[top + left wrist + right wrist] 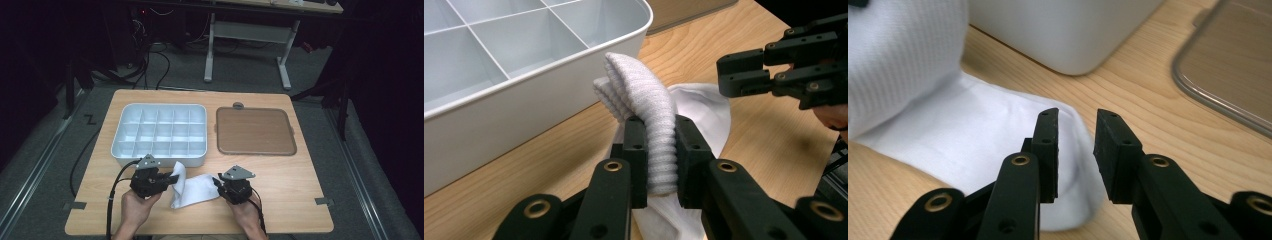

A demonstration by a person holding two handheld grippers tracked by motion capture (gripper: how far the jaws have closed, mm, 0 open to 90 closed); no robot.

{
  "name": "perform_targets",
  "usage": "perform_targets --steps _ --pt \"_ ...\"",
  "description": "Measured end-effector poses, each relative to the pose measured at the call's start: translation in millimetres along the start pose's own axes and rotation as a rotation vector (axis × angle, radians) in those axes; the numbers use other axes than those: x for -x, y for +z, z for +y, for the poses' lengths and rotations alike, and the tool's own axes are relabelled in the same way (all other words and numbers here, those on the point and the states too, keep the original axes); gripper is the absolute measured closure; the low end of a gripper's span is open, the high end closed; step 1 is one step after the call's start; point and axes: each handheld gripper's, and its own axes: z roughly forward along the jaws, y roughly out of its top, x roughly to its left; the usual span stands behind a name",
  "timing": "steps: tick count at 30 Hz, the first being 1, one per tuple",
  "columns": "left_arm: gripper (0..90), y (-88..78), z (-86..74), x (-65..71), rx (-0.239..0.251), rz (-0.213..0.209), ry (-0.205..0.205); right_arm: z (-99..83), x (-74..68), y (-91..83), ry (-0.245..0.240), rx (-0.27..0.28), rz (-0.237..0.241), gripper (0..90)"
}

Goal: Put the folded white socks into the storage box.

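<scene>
Across the middle of the high view lay the table (200, 210), pale wood, seen from above. On its upper left stood the tray (159, 131), white, split into many compartments. Right of that, just apart, rested the lid (255, 131), brown, flat, with a small tab at its top edge.

Below the tray, at lower centre, sprawled the sock (192, 190), white, partly on the wood and partly lifted; its ribbed cuff rose toward the left, close to the tray's near wall without clearly touching it. Seen in the left gripper view as a ribbed band (649, 115) arching up beside the tray wall (524, 105), with the smooth foot part spread flat behind.

At lower left, left gripper (150, 181), clamped on the sock's cuff; both pads pressed into the ribbing (659, 160).

At lower right, right gripper (235, 186), at the sock's far end; jaws apart (1075, 150), nothing between the pads, the sock's rounded tip (973, 145) lying just beneath and behind the left jaw, bare wood under the gap.
</scene>
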Motion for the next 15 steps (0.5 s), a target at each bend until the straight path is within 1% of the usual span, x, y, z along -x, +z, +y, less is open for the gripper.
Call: perform_targets --steps 1,2,5,6,7,8,11,12,13,15 --pt "78.7 1.2 -0.5 0.5 -0.004 0.001 0.004 0.0 0.0 0.0 0.000 0.000 0.000 71.8" --pt "78.8 3.4 -1.9 1.5 -0.016 0.005 0.016 -3.4 2.7 0.4 0.005 -0.006 -0.003 71.0" --pt "78.7 5.3 -3.2 3.7 -0.017 0.009 0.020 -6.9 3.8 2.6 0.006 -0.016 -0.004 69.9" --pt "78.7 6.0 -3.6 3.7 -0.025 0.010 0.023 -8.6 4.5 4.3 0.012 -0.021 -0.001 69.1" --pt "78.7 7.2 -4.1 4.1 -0.025 0.013 0.022 -10.2 5.3 6.2 0.012 -0.027 -0.007 68.2" --pt "78.7 8.9 -5.7 4.5 -0.029 0.018 0.032 -13.4 7.9 9.3 0.013 -0.039 -0.017 66.9" --pt "78.7 10.2 -7.4 5.4 -0.031 0.019 0.038 -16.0 10.8 11.2 0.022 -0.048 -0.016 66.1" --pt "78.7 10.6 -8.1 5.5 -0.038 0.019 0.046 -17.4 13.6 13.0 0.024 -0.054 -0.012 65.7" --pt "78.7 11.3 -8.7 6.0 -0.039 0.018 0.044 -17.4 13.6 13.0 0.024 -0.054 -0.012 65.7" --pt "78.7 12.5 -9.5 6.6 -0.042 0.015 0.041 -18.7 15.4 15.0 0.040 -0.063 0.020 69.9"
